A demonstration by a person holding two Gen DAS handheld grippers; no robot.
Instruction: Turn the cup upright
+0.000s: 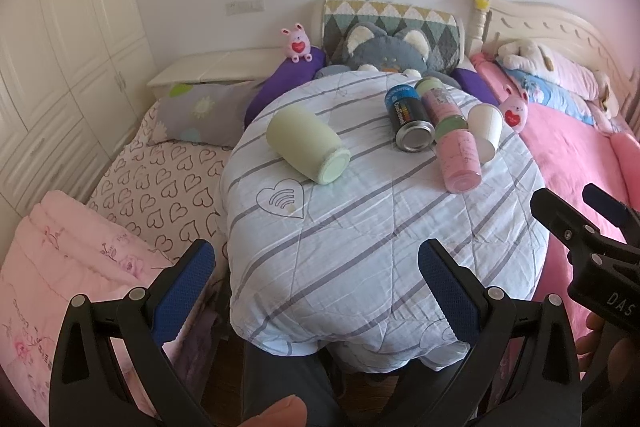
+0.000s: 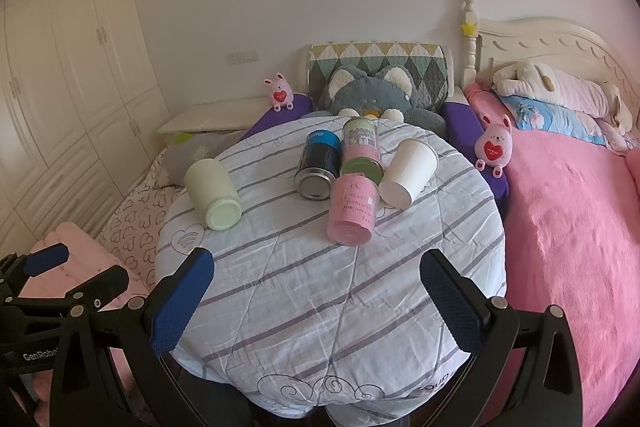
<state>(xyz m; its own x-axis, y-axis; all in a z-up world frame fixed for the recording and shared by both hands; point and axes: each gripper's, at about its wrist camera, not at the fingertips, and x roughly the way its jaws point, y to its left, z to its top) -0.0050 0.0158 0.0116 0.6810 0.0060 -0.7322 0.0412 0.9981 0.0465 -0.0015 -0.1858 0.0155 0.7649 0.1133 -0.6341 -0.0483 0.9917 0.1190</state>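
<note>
A white paper cup (image 1: 486, 126) (image 2: 408, 171) lies on its side at the far right of a round table covered in a striped cloth (image 1: 360, 227) (image 2: 320, 287), its base toward me. A pale green cup (image 1: 306, 147) (image 2: 212, 193) lies on its side at the left. A pink and green bottle (image 1: 456, 155) (image 2: 354, 207), a second one behind it (image 2: 360, 143) and a dark can (image 1: 410, 121) (image 2: 318, 165) lie between them. My left gripper (image 1: 316, 283) and my right gripper (image 2: 316, 287) are open and empty at the table's near edge, well short of the cups.
A pink bed (image 2: 568, 227) lies to the right, a heart-print bed (image 1: 160, 187) to the left. A grey plush cat (image 2: 372, 95) and pink bunny toys (image 2: 496, 147) sit behind the table. A white wardrobe (image 2: 60, 67) fills the left wall.
</note>
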